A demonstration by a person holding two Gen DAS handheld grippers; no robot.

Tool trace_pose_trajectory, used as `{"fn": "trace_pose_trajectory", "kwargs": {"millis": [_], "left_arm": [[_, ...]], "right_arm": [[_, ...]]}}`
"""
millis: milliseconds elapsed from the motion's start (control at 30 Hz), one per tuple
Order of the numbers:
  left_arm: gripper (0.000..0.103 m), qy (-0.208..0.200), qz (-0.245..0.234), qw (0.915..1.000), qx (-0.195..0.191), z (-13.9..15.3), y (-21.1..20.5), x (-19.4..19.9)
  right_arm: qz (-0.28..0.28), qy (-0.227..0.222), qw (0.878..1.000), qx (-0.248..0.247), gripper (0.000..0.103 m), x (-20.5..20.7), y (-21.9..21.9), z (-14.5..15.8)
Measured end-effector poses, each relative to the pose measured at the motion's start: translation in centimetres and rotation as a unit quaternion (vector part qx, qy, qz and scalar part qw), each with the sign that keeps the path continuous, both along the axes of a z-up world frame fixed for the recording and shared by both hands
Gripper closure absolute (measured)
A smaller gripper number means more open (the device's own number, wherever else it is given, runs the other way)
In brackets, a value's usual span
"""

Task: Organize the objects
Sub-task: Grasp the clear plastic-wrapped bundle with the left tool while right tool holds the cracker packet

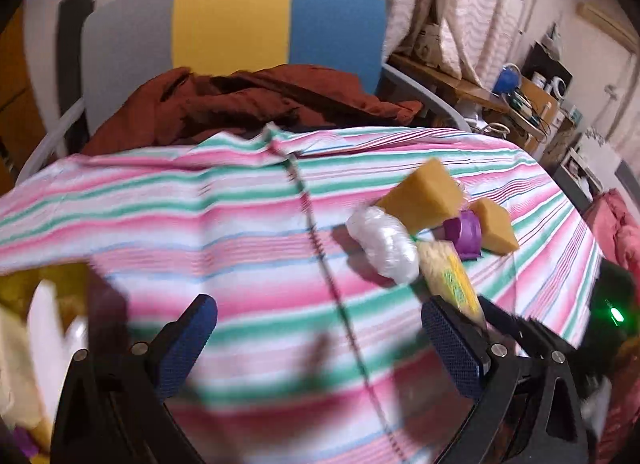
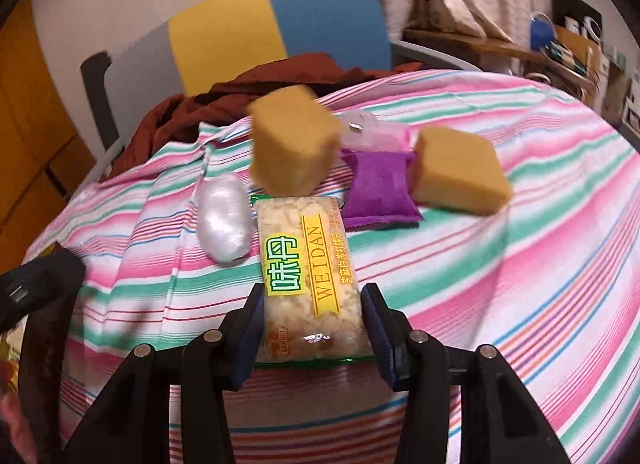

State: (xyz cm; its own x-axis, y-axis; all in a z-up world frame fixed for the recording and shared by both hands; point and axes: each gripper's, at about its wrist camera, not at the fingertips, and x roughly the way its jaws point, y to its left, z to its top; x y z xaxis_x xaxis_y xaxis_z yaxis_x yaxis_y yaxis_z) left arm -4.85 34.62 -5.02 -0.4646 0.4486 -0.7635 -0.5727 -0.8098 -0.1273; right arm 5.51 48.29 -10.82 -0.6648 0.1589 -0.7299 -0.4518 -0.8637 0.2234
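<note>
My right gripper [image 2: 314, 328] is shut on a clear snack packet [image 2: 304, 276] with a yellow label, its pads pressing the packet's two long sides. Just beyond the packet, on the striped cloth [image 2: 500, 284], lie a white plastic-wrapped bundle [image 2: 224, 219], a yellow sponge block [image 2: 292, 143], a purple sachet [image 2: 378, 191] and a second sponge [image 2: 460, 171]. My left gripper [image 1: 324, 336] is open over bare cloth [image 1: 240, 223] with nothing between its fingers. The same cluster sits to its upper right: sponge [image 1: 424, 199], bundle [image 1: 384, 244], sachet [image 1: 466, 234] and packet [image 1: 452, 276].
A chair with a grey, yellow and blue back [image 1: 232, 19] stands behind the cloth, with a red-brown garment [image 1: 248, 103] heaped on it. Blurred yellow and white items [image 1: 36, 324] lie at the left edge. A cluttered shelf [image 1: 532, 99] is at the right.
</note>
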Motion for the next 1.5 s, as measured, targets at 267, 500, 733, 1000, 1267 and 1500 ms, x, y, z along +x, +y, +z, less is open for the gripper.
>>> {"fn": "trace_pose_trajectory", "kwargs": {"millis": [267, 500, 733, 1000, 1267, 1500], "left_arm": [[0.000, -0.021, -0.010, 0.9997, -0.001, -1.8, 5.1, -2.0], [0.023, -0.024, -0.025, 0.9993, -0.017, -3.4, 8.3, -3.5], [0.069, 0.008, -0.042, 0.9981, -0.044, -5.2, 8.7, -3.0], [0.070, 0.034, -0.042, 0.9984, -0.020, -5.4, 5.8, -1.5], [0.071, 0.064, -0.041, 0.9969, -0.019, -4.9, 3.6, 0.4], [0.071, 0.065, -0.029, 0.9973, -0.019, -5.3, 0.7, 1.5]], "right_arm": [[-0.068, 0.014, 0.998, 0.002, 0.055, 1.6, 1.2, -0.2], [-0.079, 0.023, 0.997, -0.003, 0.055, 1.6, 1.5, -0.5], [-0.080, 0.023, 0.997, 0.002, 0.055, 1.7, 1.5, -0.5], [-0.080, 0.012, 0.996, 0.023, 0.055, 1.5, 1.0, -0.5], [-0.082, -0.002, 0.996, 0.046, 0.055, 1.0, 0.6, -0.4], [-0.079, -0.007, 0.995, 0.063, 0.055, 1.0, 0.1, -0.2]]}}
